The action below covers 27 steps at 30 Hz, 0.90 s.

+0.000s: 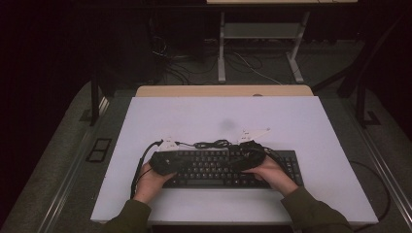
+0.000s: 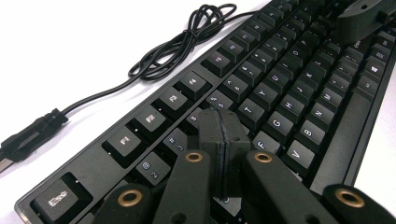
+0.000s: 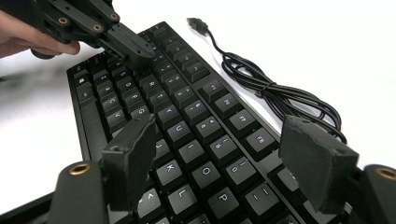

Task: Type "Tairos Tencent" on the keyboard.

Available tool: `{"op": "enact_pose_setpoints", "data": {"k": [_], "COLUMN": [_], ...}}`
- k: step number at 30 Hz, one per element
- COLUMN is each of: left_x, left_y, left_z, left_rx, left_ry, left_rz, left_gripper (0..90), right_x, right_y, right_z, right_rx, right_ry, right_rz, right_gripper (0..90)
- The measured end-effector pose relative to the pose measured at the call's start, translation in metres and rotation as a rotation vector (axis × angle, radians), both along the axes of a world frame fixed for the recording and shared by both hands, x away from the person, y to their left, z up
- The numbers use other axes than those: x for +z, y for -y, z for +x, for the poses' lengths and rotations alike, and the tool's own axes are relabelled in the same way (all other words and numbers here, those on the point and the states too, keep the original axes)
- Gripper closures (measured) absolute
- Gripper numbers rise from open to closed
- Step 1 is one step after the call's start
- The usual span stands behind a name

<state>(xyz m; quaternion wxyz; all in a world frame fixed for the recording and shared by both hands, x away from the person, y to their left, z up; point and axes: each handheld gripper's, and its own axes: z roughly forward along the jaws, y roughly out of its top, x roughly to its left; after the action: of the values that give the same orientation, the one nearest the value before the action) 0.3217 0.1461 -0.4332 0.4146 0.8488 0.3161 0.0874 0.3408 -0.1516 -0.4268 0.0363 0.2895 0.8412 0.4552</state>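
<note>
Black keyboard [image 1: 228, 167] lies flat near the front edge of the white table [image 1: 301, 126], its coiled cable [image 2: 187, 42] just behind it. Our left gripper [image 2: 223, 140] has jaws pressed together, empty, over the number row. Our right gripper [image 3: 224, 158] hovers spread wide over the right-hand keys, holding nothing.

One black full-size plastic keyboard [image 1: 228, 167] lies on one white-topped desk [image 1: 291, 121]. One thin black cable [image 2: 187, 39], bundled in a loose coil, lies beside it and ends in one USB plug [image 3: 196, 23]. Two black two-jawed claws are over the keys, the left claw [image 2: 220, 140] and the right claw [image 3: 219, 154], each held in one hand.
</note>
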Motion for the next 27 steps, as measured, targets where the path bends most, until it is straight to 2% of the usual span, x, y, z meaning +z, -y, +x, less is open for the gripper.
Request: {"op": "enact_pose_setpoints", "data": {"k": [2,6,8,9,27], "left_x": [-0.0003,-0.0016,-0.0032,-0.0034,0.0006], "left_y": [0.0002,0.0020,0.0023,0.0023,-0.0019], "left_z": [0.0002,0.0000,0.0003,0.0004,-0.0021], "left_rx": [-0.007,-0.002,-0.008,-0.003,-0.008], "left_ry": [-0.003,-0.006,-0.009,-0.013,-0.003], "left_rz": [0.013,0.004,0.021,0.011,0.003], "left_gripper": [89.1,89.1,89.1,89.1,87.9], "right_x": [0.0000,0.0000,0.0000,0.0001,0.0017], "right_y": [0.0001,0.0001,0.0001,0.0001,0.0015], "right_z": [0.0000,0.0000,0.0000,-0.0001,0.0000], "right_rx": [0.000,-0.001,-0.001,-0.001,-0.005], "right_ry": [-0.001,0.001,0.000,0.000,0.001], "right_rz": [0.000,0.002,0.003,0.003,0.008], "right_gripper": [27.2,27.2,27.2,27.2,27.2]}}
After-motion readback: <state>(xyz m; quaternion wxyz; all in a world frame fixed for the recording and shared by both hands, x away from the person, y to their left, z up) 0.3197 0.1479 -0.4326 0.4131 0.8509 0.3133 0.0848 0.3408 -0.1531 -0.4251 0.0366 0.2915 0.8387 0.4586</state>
